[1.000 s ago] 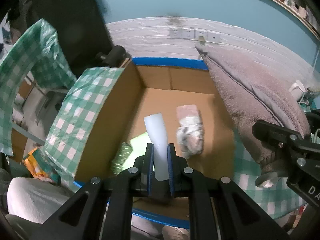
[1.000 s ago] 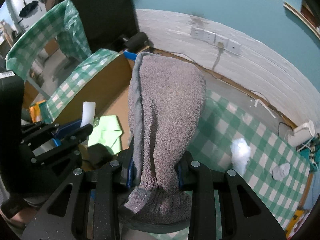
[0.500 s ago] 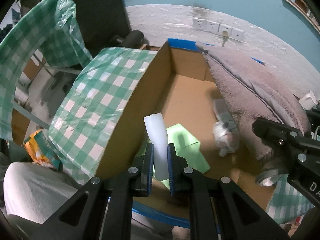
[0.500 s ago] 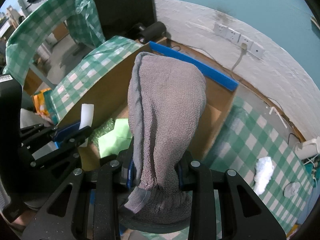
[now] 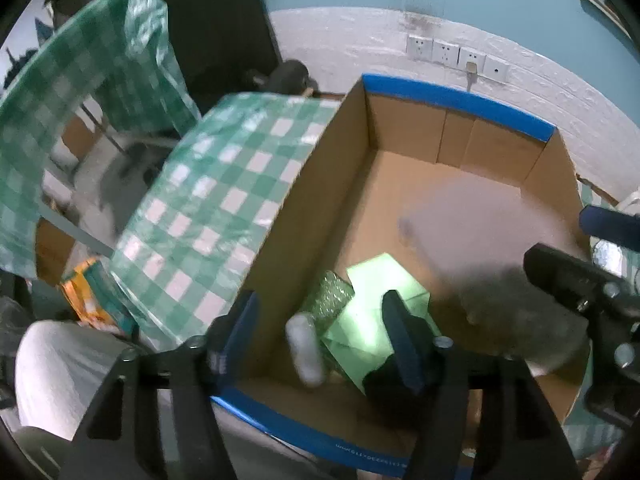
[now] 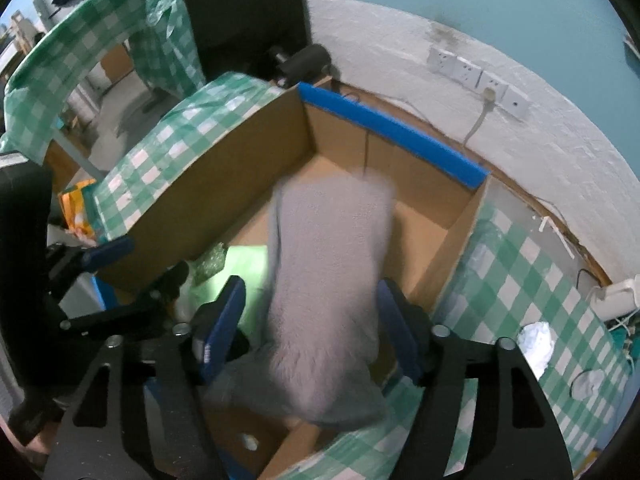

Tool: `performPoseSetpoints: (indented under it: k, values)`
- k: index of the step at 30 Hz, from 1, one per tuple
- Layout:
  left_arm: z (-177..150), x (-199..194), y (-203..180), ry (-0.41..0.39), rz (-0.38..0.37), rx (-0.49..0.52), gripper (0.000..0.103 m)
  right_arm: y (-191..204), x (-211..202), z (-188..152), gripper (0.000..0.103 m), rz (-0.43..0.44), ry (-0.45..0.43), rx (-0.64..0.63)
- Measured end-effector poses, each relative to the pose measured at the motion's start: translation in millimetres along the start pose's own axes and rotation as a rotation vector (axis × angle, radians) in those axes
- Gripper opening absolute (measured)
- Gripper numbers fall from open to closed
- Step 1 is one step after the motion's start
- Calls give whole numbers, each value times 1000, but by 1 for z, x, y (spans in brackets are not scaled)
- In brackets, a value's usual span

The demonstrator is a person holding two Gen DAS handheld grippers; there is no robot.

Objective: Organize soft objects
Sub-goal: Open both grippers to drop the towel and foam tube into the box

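Over the open cardboard box [image 5: 460, 104] my left gripper [image 5: 320, 304] has its jaws opening. A white foam strip [image 5: 304, 354] drops, blurred, between the fingers without touching the pads. A light green sheet [image 5: 380, 292] and green bubble wrap [image 5: 330, 300] lie on the box floor. My right gripper [image 6: 311, 286] also has its jaws opening, and the grey towel [image 6: 328, 280] slides down, blurred, between its blue pads into the box [image 6: 384, 128]. In the left wrist view the towel [image 5: 480, 240] is a grey smear beside the right gripper [image 5: 592, 292].
A green-checked plastic cloth [image 5: 208, 208] drapes over the box's left wall and covers the table [image 6: 520, 272]. Two white crumpled pieces [image 6: 536, 340] lie on the table at the right. Wall sockets [image 6: 476, 76] sit behind the box. An orange packet [image 5: 80, 292] lies at the left.
Both grippers went from shut to wide apart. The white foam strip and the grey towel have come free and are falling into the box. Before that, both hands moved over the box.
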State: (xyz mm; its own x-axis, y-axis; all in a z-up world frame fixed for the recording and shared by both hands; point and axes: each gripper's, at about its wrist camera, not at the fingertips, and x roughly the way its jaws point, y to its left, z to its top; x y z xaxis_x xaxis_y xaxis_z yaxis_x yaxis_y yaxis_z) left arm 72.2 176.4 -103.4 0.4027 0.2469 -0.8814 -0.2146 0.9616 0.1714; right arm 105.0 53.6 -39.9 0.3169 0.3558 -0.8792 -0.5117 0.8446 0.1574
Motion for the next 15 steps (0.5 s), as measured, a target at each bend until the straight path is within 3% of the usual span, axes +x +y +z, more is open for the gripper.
performPoseSetpoints:
  k: [15]
  values:
    - [3,-29,-22,-56,-47,27,74,-35,-39,-14,75,-57,-67,83]
